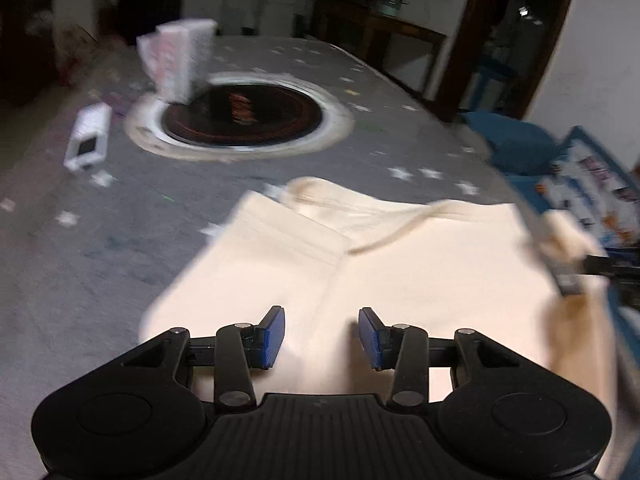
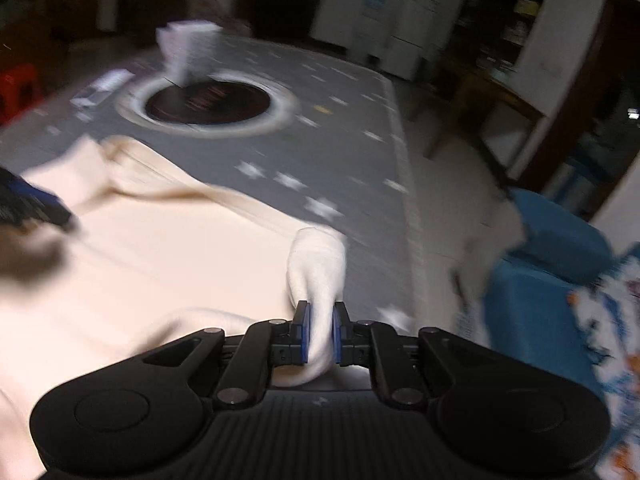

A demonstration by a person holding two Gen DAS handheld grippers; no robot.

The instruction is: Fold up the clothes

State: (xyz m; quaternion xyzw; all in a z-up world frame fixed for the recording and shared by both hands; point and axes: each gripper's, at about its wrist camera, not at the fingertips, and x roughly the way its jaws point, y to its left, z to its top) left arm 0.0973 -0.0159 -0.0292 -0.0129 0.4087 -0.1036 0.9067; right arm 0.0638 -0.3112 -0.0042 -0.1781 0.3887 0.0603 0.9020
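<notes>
The right gripper [image 2: 320,330] has its blue pads [image 2: 305,332] pressed on a bunched corner of the cream garment [image 2: 160,264]. A thick roll of the cloth stands up between them, so the jaws are closed on the fabric. I judge this pinch is there to carry the edge over for a fold. The left gripper [image 1: 321,338] is different: its pads [image 1: 273,336] stand apart with a clear gap, and they only hover above the cloth, holding nothing. Probably it waits to catch the near edge or to press the fabric flat.

The garment lies spread on the grey star-patterned tablecloth [image 1: 120,240], on the near side of the round black hotplate [image 1: 242,116] set in the table. Its drawstring [image 1: 394,234] lies across the middle. It may be trousers, but the blur makes this not sure.

Both grippers point forward and down toward the cloth, side by side, the right one at the garment's right edge. Behind the hotplate stands a white box [image 1: 180,60], and to the left of the hotplate lies a small white device [image 1: 88,136]. To the right of the hotplate, beyond the table edge, is a blue seat [image 2: 560,264].
</notes>
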